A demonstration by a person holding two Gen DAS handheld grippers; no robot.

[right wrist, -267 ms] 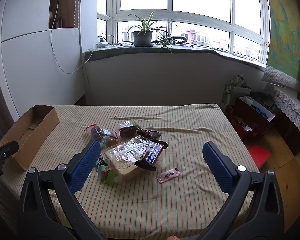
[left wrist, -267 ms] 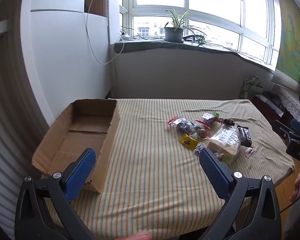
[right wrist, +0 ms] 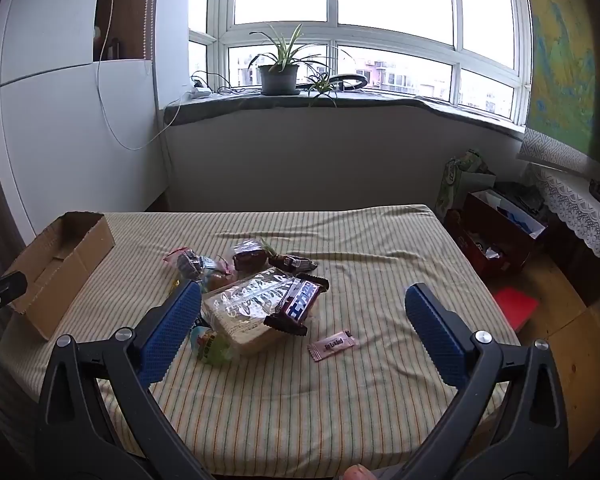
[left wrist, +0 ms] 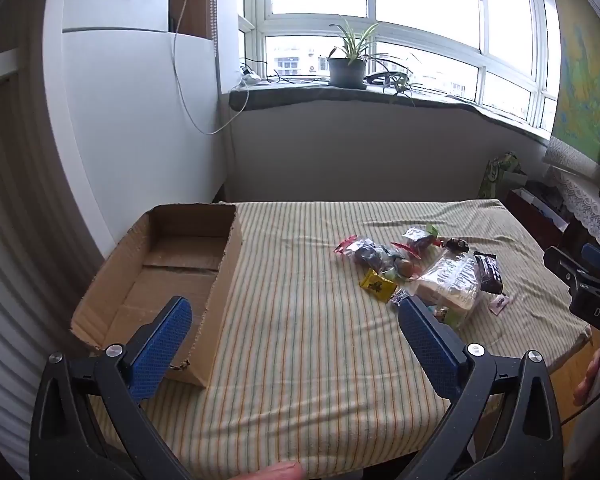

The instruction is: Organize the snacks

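An empty open cardboard box (left wrist: 172,276) sits on the left of the striped table; it also shows in the right wrist view (right wrist: 60,264). A pile of snacks lies mid-table: a clear bread bag (right wrist: 252,308) with a dark chocolate bar (right wrist: 296,304) on it, a yellow packet (left wrist: 378,286), a pink sachet (right wrist: 332,344), and several small wrapped sweets (right wrist: 204,268). My left gripper (left wrist: 296,320) is open and empty above the table's near edge, between box and pile. My right gripper (right wrist: 304,312) is open and empty, just short of the pile.
The striped tablecloth (right wrist: 340,392) covers the table, with walls behind and on the left. A windowsill with a potted plant (right wrist: 278,76) runs along the back. Red boxes and bags (right wrist: 496,236) stand on the floor at the right.
Both grippers have shifted only slightly; the views are almost the same as 0.3 s ago. Nothing was taken hold of or moved.
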